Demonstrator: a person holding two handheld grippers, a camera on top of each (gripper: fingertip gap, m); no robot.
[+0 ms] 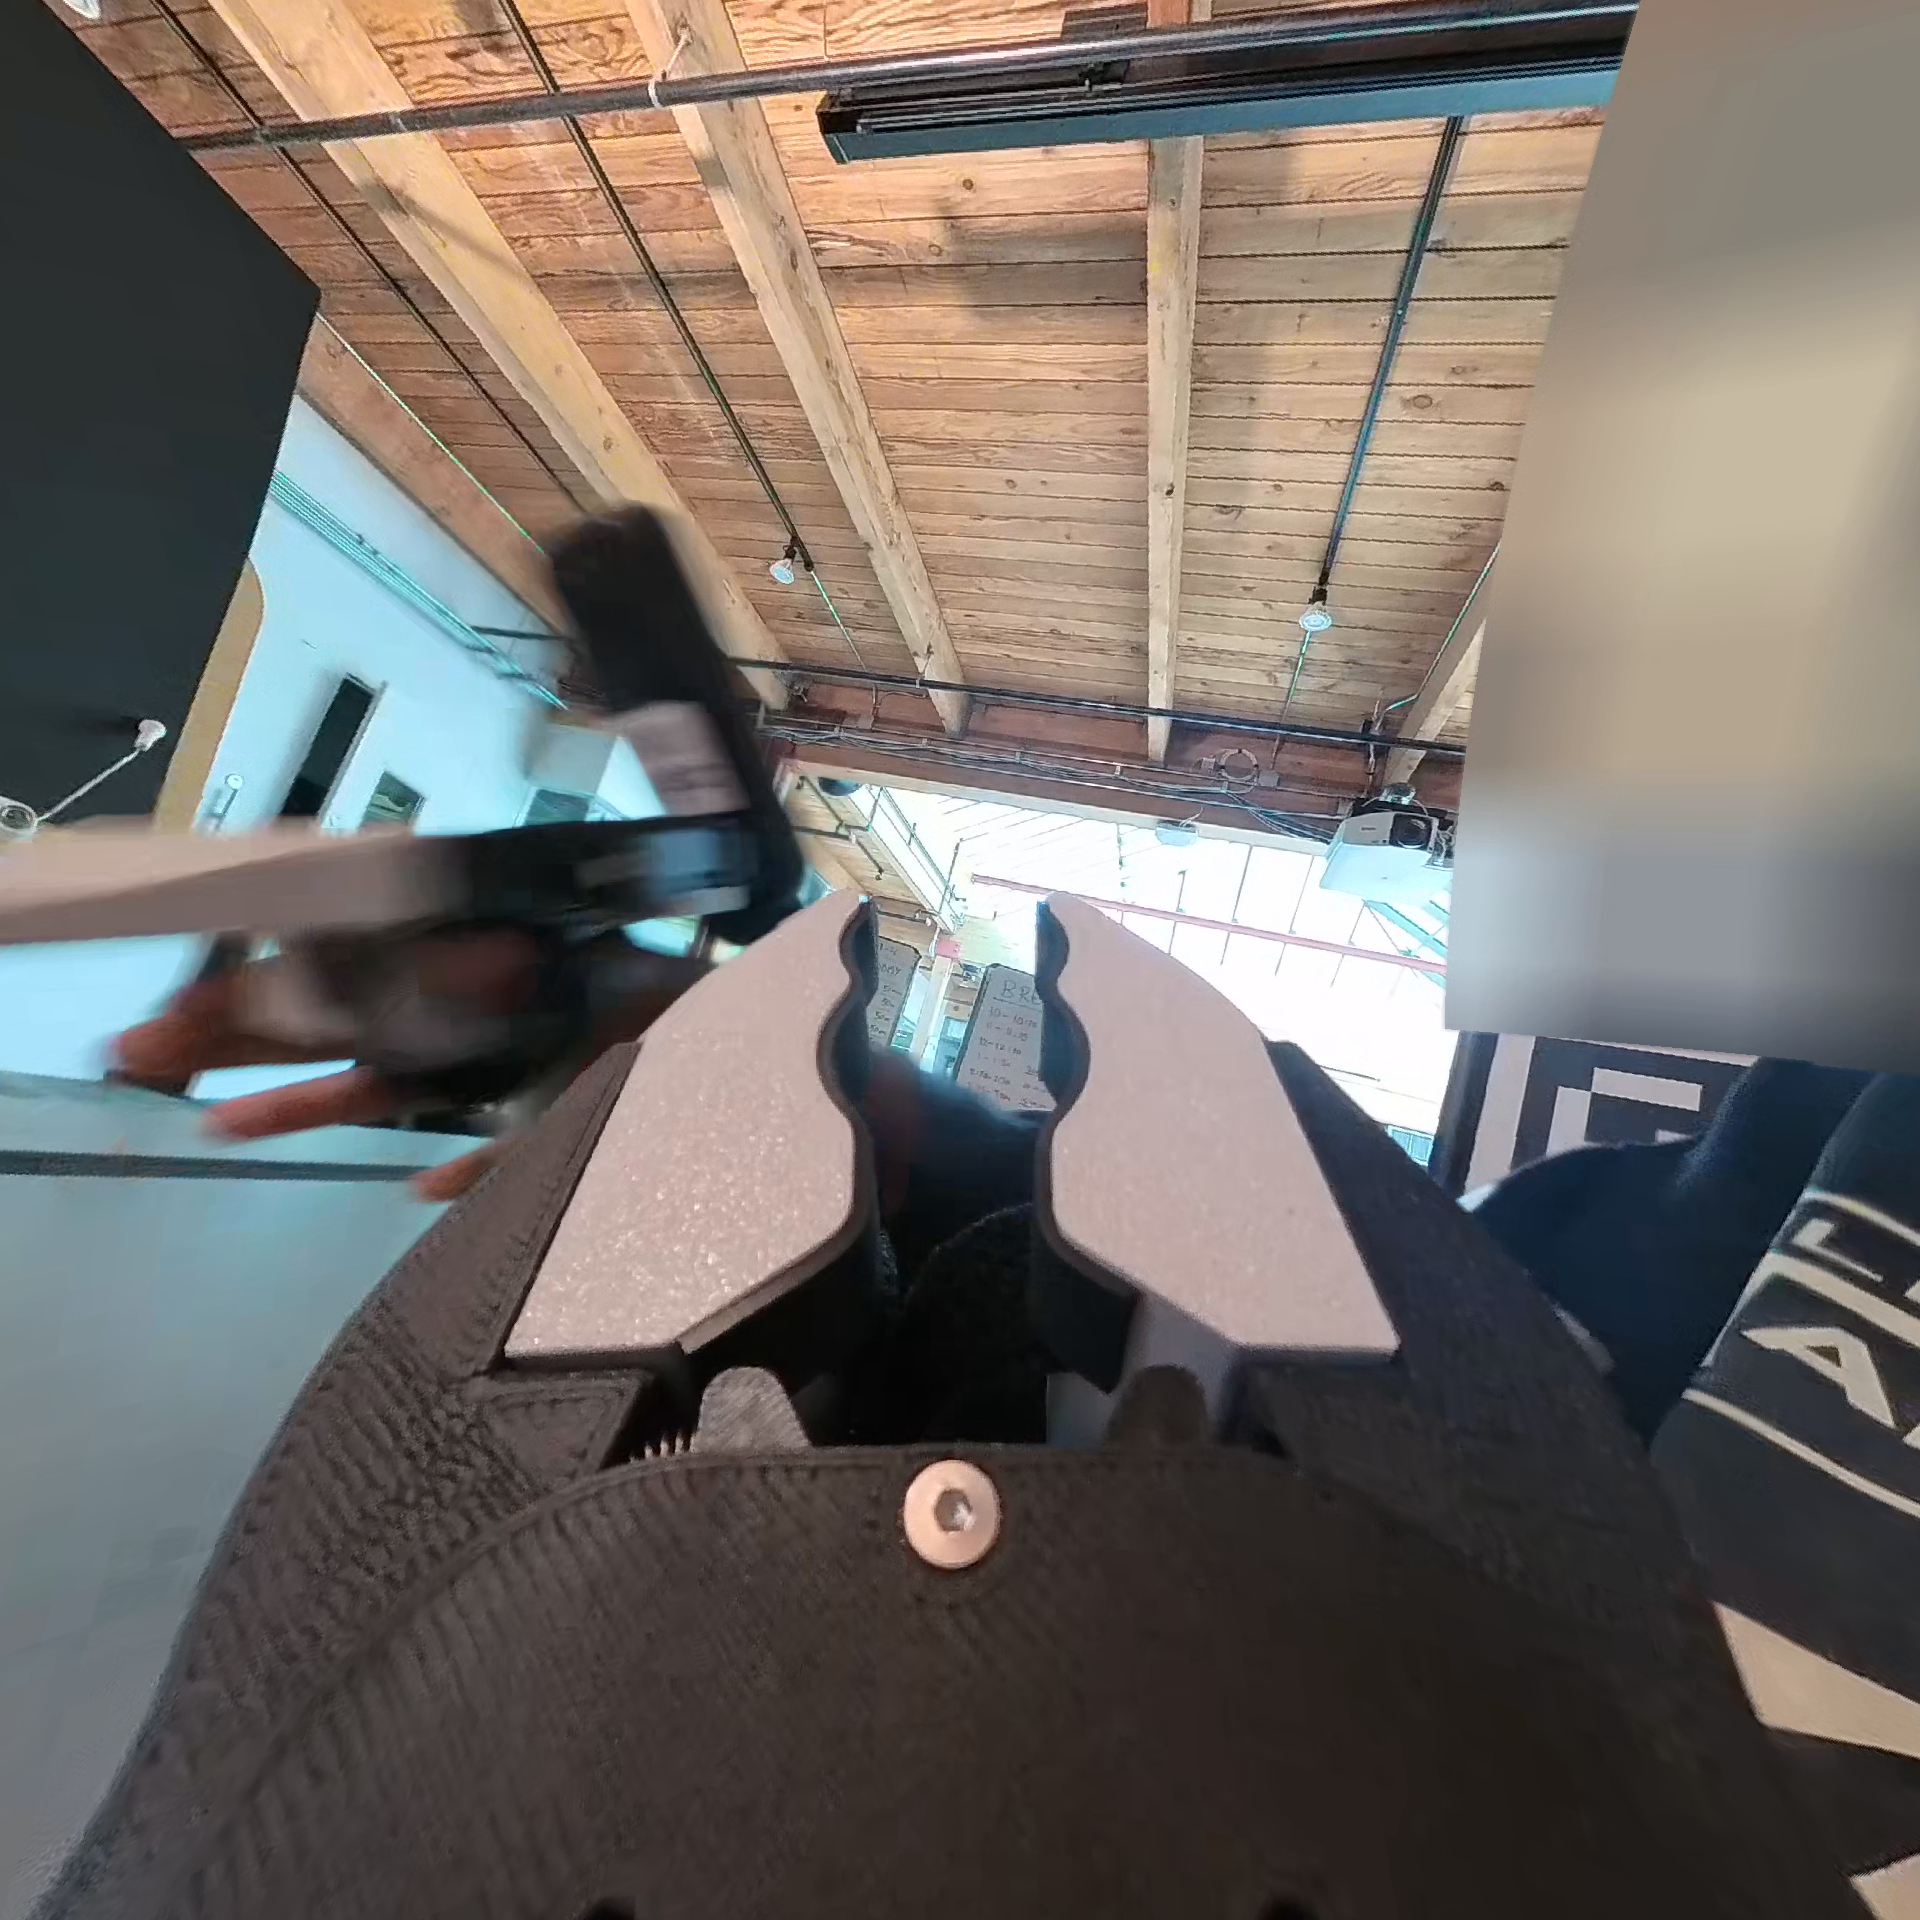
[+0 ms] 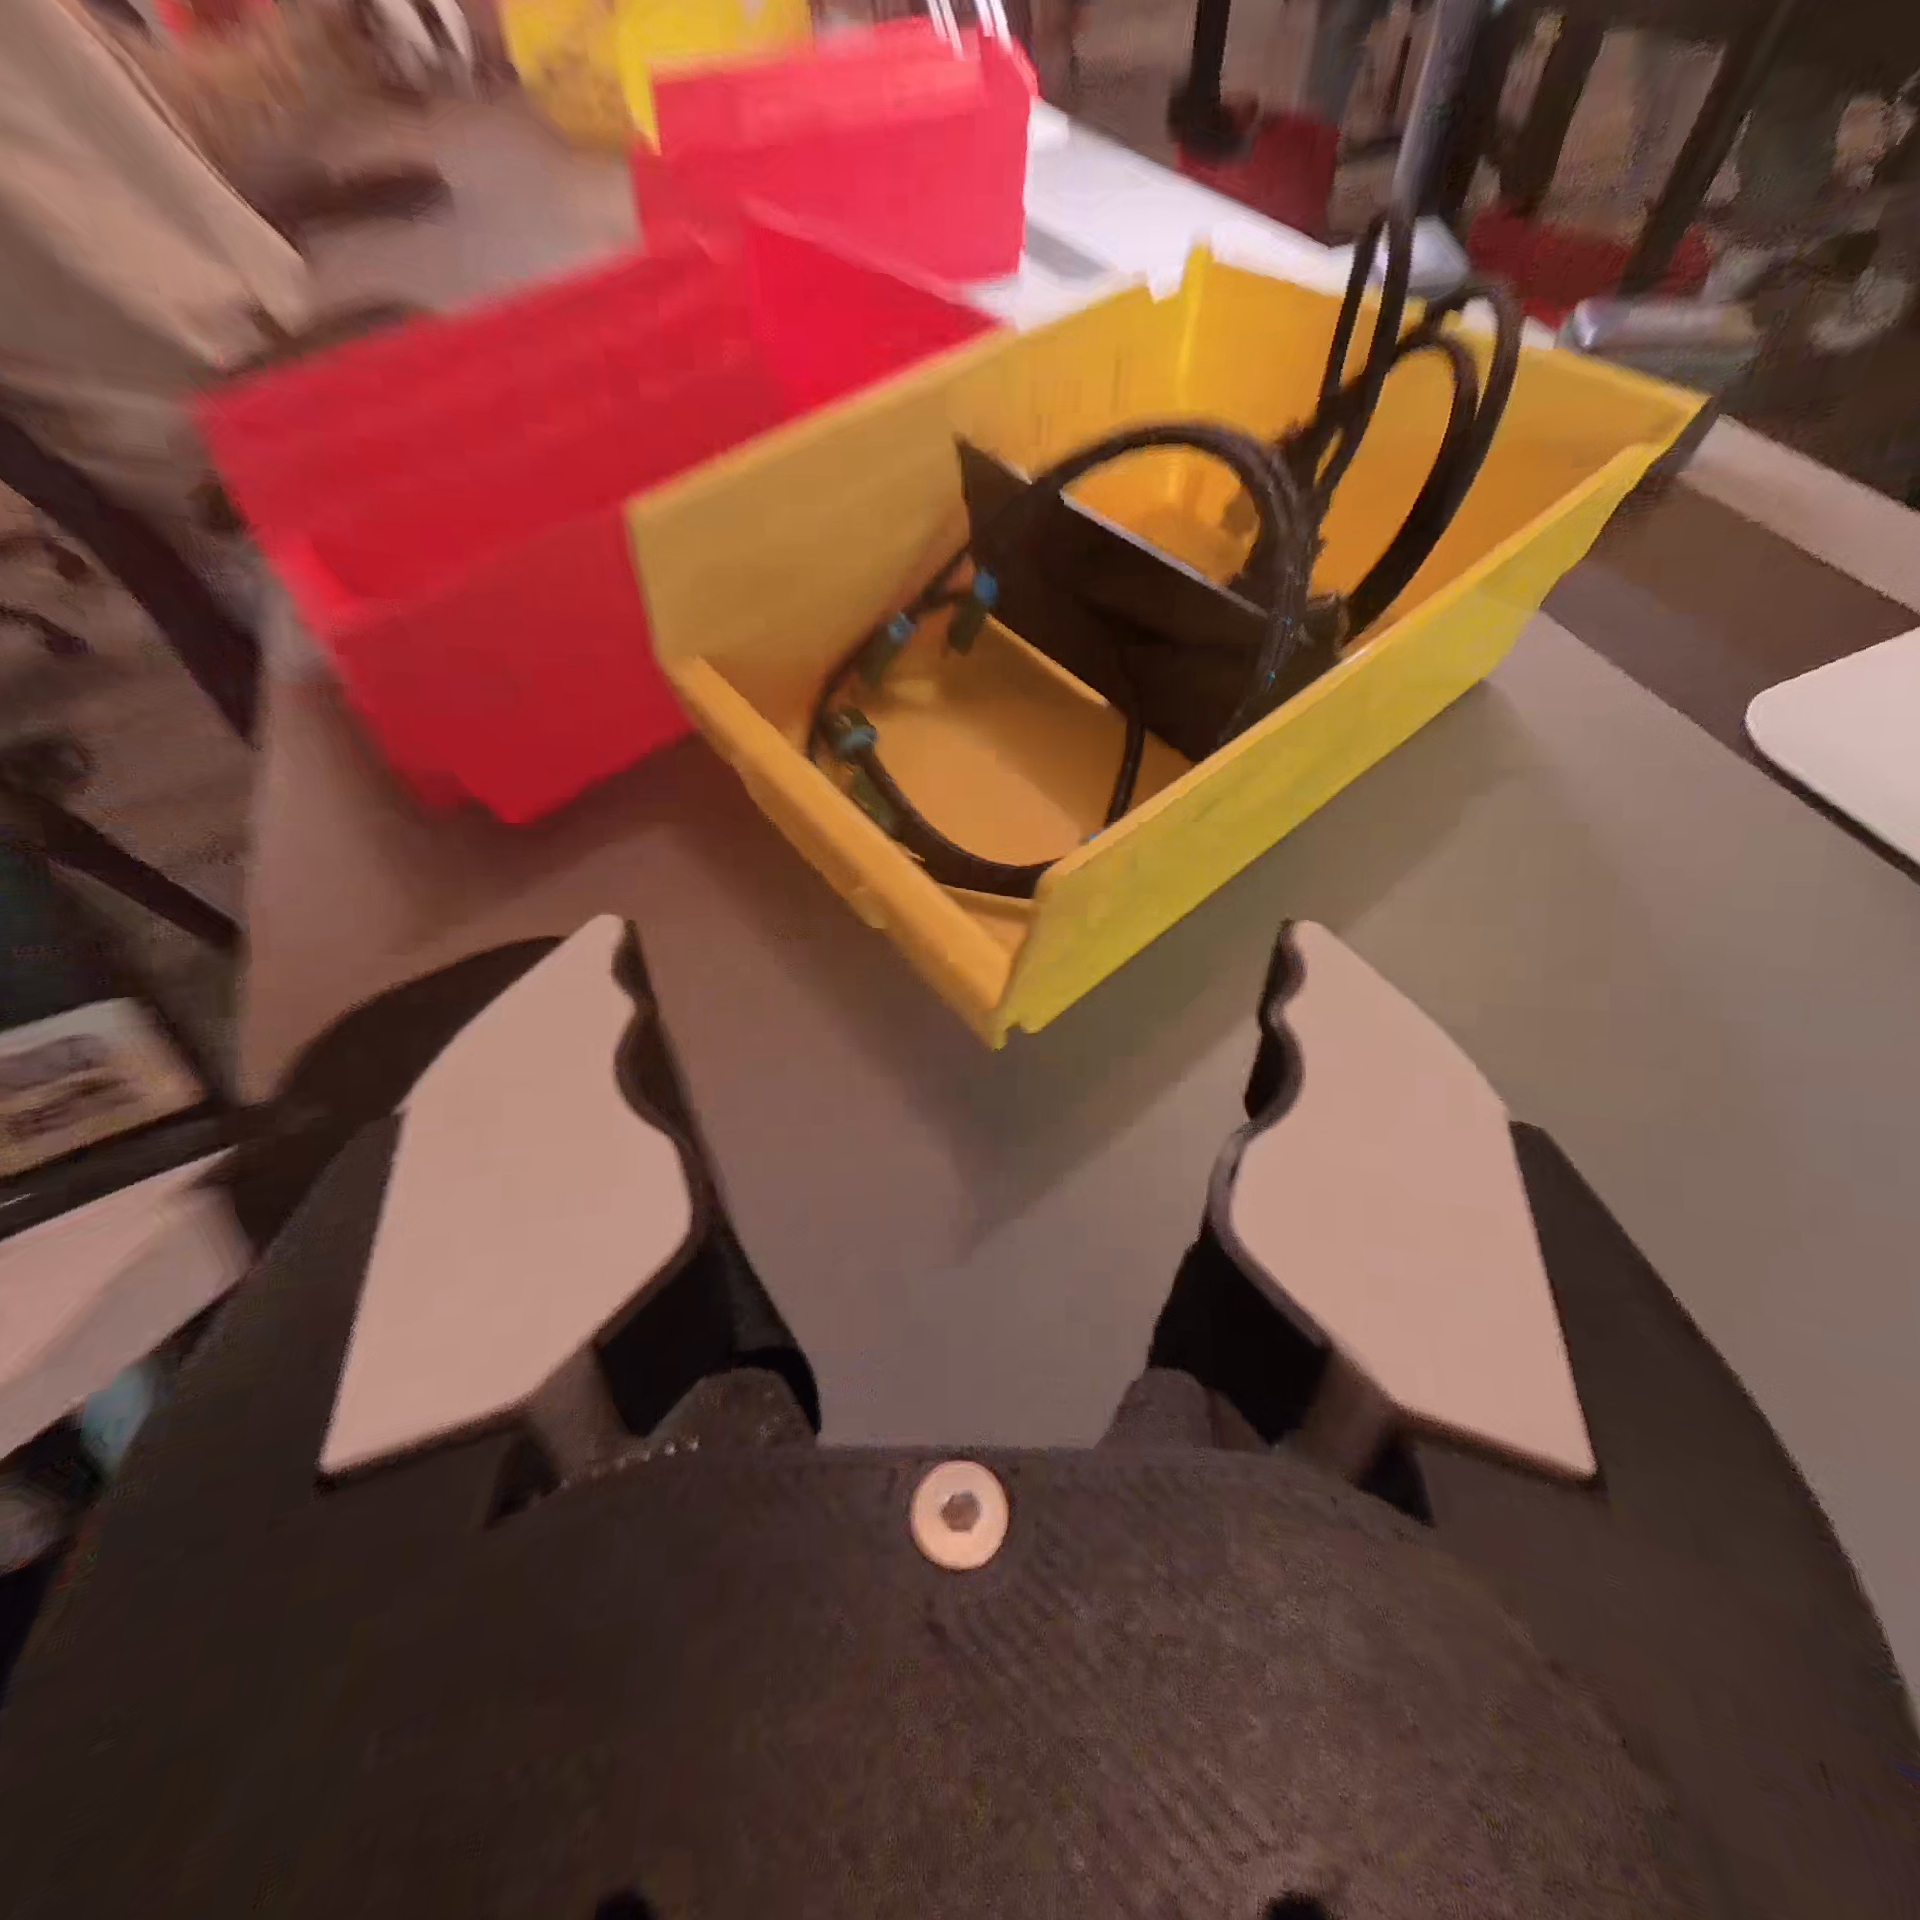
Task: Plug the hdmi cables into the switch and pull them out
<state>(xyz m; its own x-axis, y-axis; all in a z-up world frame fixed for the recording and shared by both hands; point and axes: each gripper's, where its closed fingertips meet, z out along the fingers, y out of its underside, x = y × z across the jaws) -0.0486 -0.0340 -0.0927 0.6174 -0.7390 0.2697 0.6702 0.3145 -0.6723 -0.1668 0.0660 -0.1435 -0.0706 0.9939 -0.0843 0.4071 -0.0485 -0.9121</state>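
Note:
In the right wrist view a yellow bin [image 2: 1247, 821] stands on the grey table [image 2: 1507, 987]. Inside it are a black box-like switch [image 2: 1101, 592] and a bundle of black HDMI cables [image 2: 1273, 499] with blue-marked plugs [image 2: 896, 634] lying at the bin's left side. My right gripper [image 2: 956, 956] is wide open and empty, just short of the bin's near corner. My left gripper [image 1: 954, 914] points up at the wooden ceiling, its jaws a little apart and empty. A blurred gripper in a hand [image 1: 644, 831] shows to its left.
Two red bins [image 2: 499, 582] stand left of and behind the yellow bin, with another yellow bin [image 2: 582, 62] farther back. A white flat object [image 2: 1849, 748] lies at the table's right edge. A person's dark clothing [image 1: 1787, 1351] fills the left wrist view's right side.

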